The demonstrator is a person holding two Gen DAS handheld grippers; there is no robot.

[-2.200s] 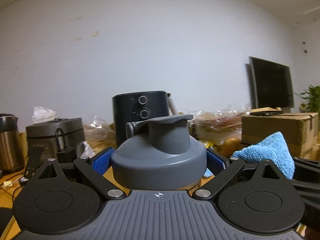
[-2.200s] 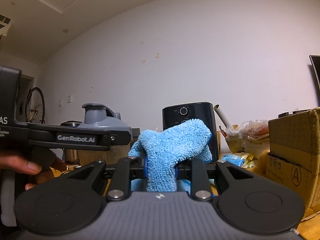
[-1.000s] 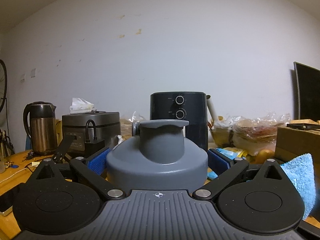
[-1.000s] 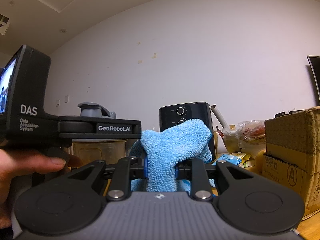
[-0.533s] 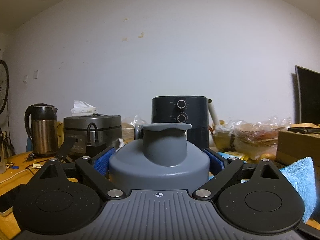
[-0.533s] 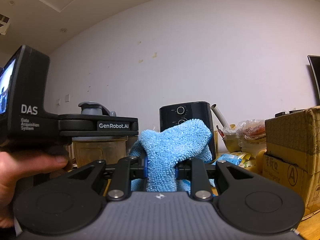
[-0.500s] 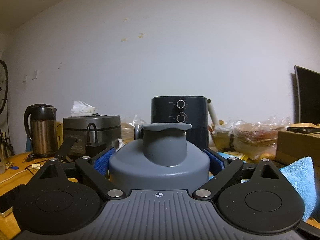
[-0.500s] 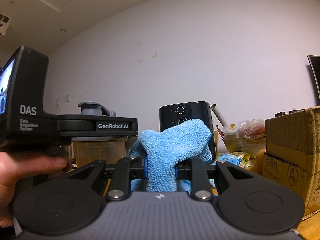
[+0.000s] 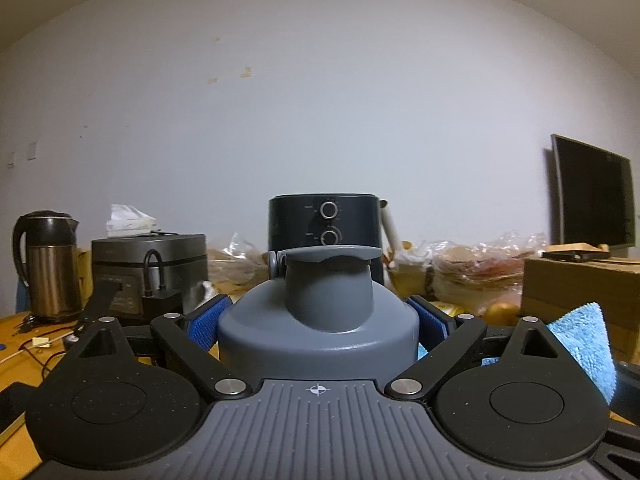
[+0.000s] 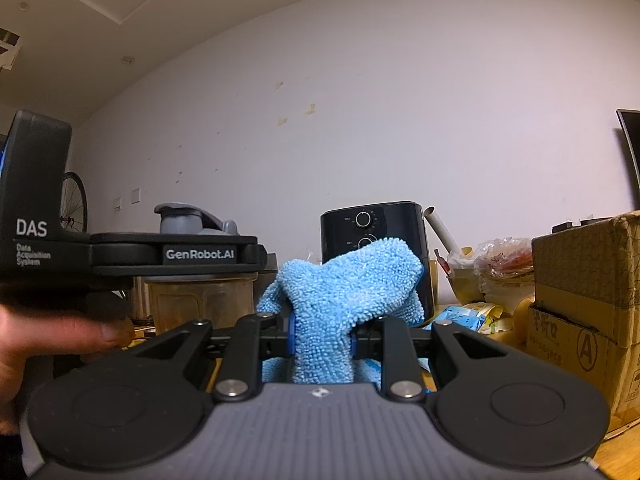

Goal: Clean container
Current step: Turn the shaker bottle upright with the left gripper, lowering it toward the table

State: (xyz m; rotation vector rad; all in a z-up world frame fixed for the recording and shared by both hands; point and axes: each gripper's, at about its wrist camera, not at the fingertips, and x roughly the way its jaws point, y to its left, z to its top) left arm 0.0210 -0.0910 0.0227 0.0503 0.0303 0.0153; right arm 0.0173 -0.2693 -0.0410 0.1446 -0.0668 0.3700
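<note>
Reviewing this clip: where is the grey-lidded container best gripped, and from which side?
By the wide grey lid, level from the side, as the left claw does now: its straight round wall suits flat pads; the narrow spout above tapers.

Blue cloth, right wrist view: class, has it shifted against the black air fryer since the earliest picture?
No. The blue cloth overlaps the air fryer just as before.
</note>
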